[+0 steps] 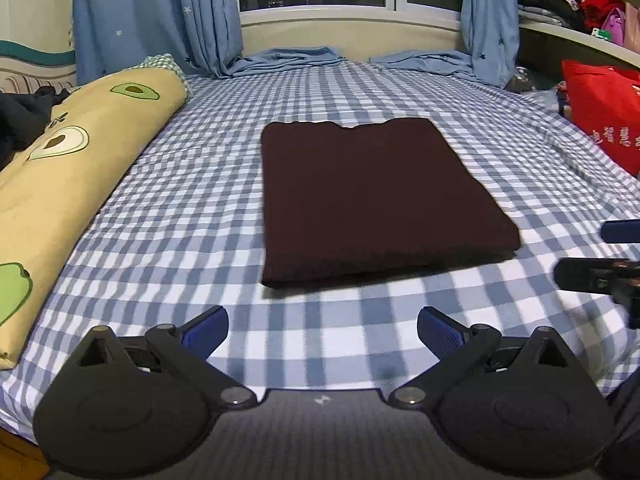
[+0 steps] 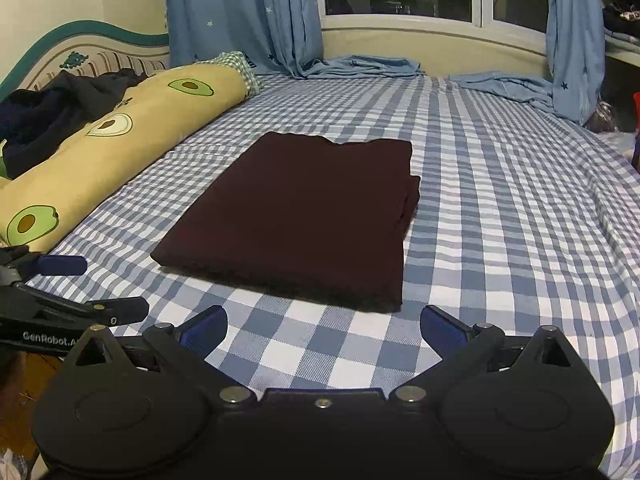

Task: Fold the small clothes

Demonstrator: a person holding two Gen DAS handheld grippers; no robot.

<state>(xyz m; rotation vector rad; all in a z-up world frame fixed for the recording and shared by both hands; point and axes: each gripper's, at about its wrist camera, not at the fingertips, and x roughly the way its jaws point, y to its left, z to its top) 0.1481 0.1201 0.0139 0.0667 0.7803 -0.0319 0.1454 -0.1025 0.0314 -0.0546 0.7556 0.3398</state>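
My left tongs [image 1: 322,330] and right tongs [image 2: 323,328] hung spread over the checked bed [image 1: 224,208]; the folded maroon garment [image 1: 372,196] lay flat before curtains [image 1: 152,12].

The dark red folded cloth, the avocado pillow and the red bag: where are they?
Dark red folded cloth [image 1: 372,196]: left wrist view, middle of its top.
Avocado pillow [image 2: 132,148]: right wrist view, its yellow side.
Red bag [image 1: 604,112]: left wrist view, its front face.
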